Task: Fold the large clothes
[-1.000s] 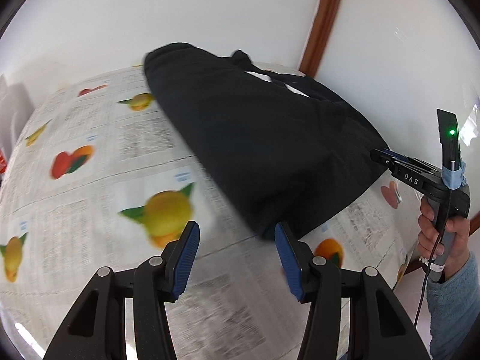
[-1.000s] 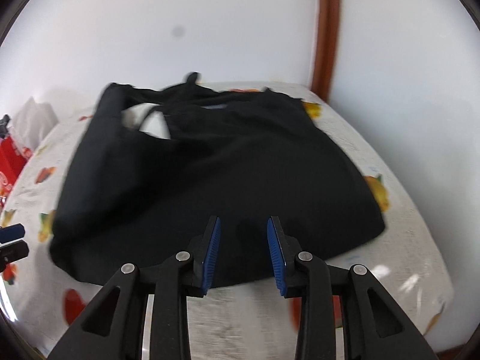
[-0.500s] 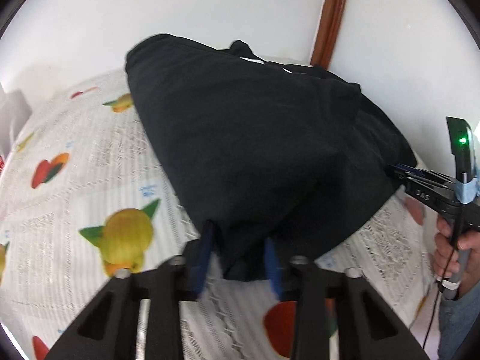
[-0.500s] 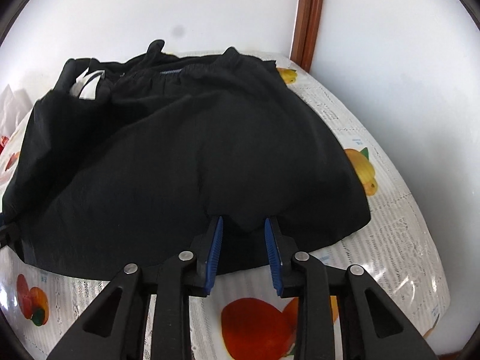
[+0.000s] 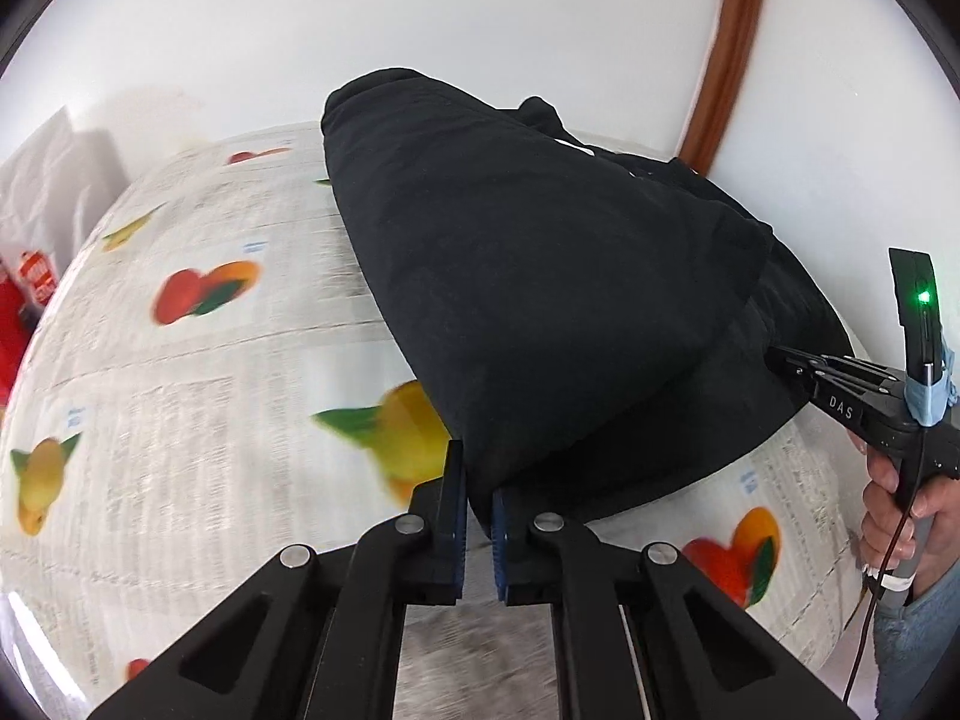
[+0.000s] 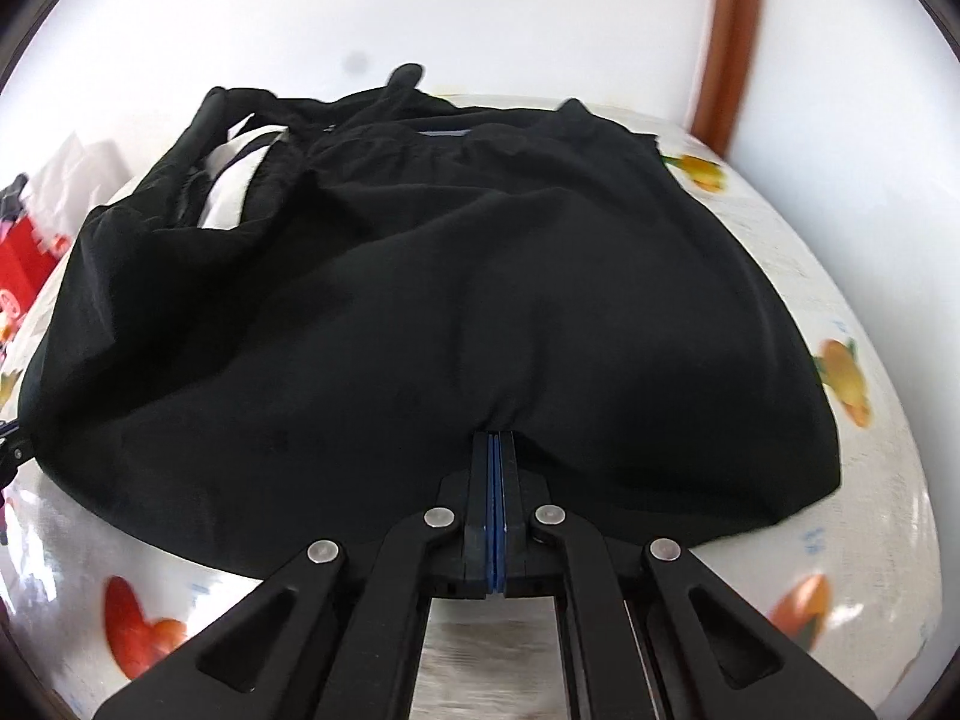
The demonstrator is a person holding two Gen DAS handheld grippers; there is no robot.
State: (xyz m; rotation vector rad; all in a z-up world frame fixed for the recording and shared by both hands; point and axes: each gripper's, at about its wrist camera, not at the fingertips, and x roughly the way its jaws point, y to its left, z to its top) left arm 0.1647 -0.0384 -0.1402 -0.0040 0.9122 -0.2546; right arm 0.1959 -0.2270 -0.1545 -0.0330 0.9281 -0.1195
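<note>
A large black garment lies on a table covered with a fruit-print cloth. My left gripper is shut on the garment's near left corner, and the cloth rises from the jaws. My right gripper is shut on the garment's near hem, fabric bunched at the jaws. The right gripper also shows in the left wrist view, its tips against the garment's right edge. The garment's far end with straps lies near the wall.
A white wall with a brown vertical trim stands behind the table. A red box and a white bag sit at the far left. The table's right edge curves close to the wall.
Both grippers moved forward to the garment's near edge and closed on it. The left one now lifts its corner.
</note>
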